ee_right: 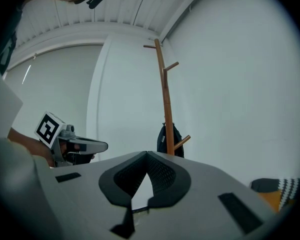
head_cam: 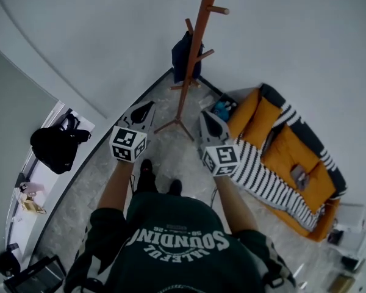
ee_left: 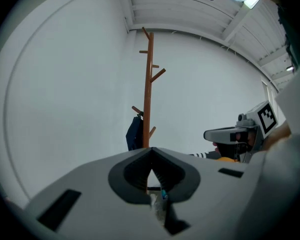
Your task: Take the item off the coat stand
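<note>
A tall brown wooden coat stand (head_cam: pixel 195 47) rises ahead of me near the room's corner. A dark navy bag (head_cam: pixel 183 57) hangs from one of its lower pegs. Both grippers are held side by side at waist height, pointing towards the stand and well short of it. My left gripper (head_cam: pixel 145 107) is shut with nothing in it, and so is my right gripper (head_cam: pixel 205 116). The left gripper view has the stand (ee_left: pixel 148 99) and the bag (ee_left: pixel 134 133) just above the closed jaw tips (ee_left: pixel 151 150). In the right gripper view the bag (ee_right: pixel 162 141) hangs behind the pole (ee_right: pixel 165 99), above the closed tips (ee_right: pixel 147 155).
An orange sofa (head_cam: pixel 287 145) with a black-and-white striped blanket (head_cam: pixel 265 179) stands to the right of the stand. A black backpack (head_cam: pixel 55 148) lies on a white surface at the left. A small blue object (head_cam: pixel 221 110) sits by the sofa's near end. White walls close in behind the stand.
</note>
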{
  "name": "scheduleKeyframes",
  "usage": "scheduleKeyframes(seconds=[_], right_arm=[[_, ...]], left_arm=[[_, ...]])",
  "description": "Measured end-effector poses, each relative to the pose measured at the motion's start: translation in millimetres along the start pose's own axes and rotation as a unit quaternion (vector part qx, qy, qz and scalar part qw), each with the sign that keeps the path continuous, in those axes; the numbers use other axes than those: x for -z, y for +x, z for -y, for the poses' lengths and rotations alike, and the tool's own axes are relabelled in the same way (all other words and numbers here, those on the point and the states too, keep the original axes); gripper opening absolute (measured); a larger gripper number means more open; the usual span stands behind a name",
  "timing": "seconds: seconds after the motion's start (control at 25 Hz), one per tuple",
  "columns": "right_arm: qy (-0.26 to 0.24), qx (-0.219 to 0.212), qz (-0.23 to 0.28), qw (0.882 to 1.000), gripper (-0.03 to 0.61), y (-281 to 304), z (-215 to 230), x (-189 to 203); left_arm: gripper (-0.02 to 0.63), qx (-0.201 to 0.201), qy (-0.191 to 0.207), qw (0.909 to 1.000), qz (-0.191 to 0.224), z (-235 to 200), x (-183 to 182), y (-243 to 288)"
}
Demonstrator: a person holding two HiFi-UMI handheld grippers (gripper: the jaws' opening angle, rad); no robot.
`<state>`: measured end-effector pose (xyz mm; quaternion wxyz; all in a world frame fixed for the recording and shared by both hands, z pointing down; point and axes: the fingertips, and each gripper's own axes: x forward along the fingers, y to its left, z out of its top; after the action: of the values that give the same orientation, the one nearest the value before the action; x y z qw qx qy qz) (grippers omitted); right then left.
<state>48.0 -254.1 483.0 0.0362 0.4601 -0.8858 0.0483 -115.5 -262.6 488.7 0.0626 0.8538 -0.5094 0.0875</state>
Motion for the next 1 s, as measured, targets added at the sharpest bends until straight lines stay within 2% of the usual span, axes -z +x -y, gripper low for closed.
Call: scheduleKeyframes(seconds=[0.52,1.0], right_arm=[[0.006,0.065,-0.005,0.998,-0.002,60,2,-4],[0.001,0.078,-0.018,0.997,-0.002,79,3,-2]], left_arm=[[0.000,0.078,0.013,0.9968,-0.004,-45,-9,56],[0.004,0.115,0.010,0.9931,0.017,-51,-14,68]])
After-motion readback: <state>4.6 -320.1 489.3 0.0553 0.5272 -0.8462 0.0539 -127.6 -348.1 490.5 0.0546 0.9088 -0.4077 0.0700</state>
